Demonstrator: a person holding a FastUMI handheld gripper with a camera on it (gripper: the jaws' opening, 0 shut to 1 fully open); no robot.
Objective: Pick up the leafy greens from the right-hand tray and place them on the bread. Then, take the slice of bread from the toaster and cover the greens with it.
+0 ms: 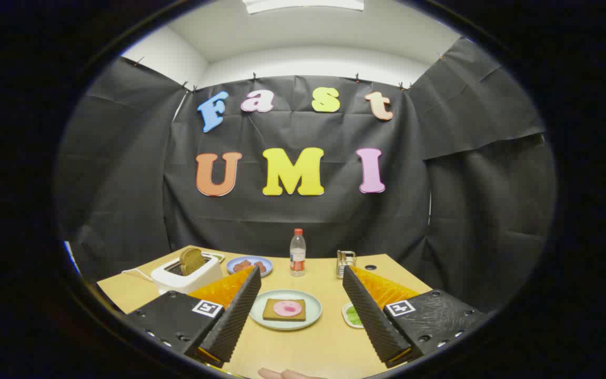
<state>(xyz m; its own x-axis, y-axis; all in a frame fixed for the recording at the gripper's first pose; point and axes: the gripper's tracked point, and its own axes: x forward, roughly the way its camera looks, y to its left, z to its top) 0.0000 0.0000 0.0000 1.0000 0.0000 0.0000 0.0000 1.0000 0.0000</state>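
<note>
1. The gripper (299, 310) is held wide open above a tan table (308, 347), nothing grasped
2. Between the fingers, bread (284, 309) topped with a pink slice is seen on a pale plate (311, 319)
3. Leafy greens (354, 315) lie in the tray (346, 314) beside the right finger
4. Farther back, a bread slice (192, 260) stands in the white toaster (187, 275); a bottle (297, 253) is set before black cloth, its label unreadable

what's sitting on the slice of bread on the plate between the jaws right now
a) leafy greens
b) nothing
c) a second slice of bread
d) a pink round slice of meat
d: the bread on the plate carries only a pink round slice; the greens lie on their tray beside the right finger, the other slice of bread stands in the toaster, and the gripper is open and holds nothing.
</note>
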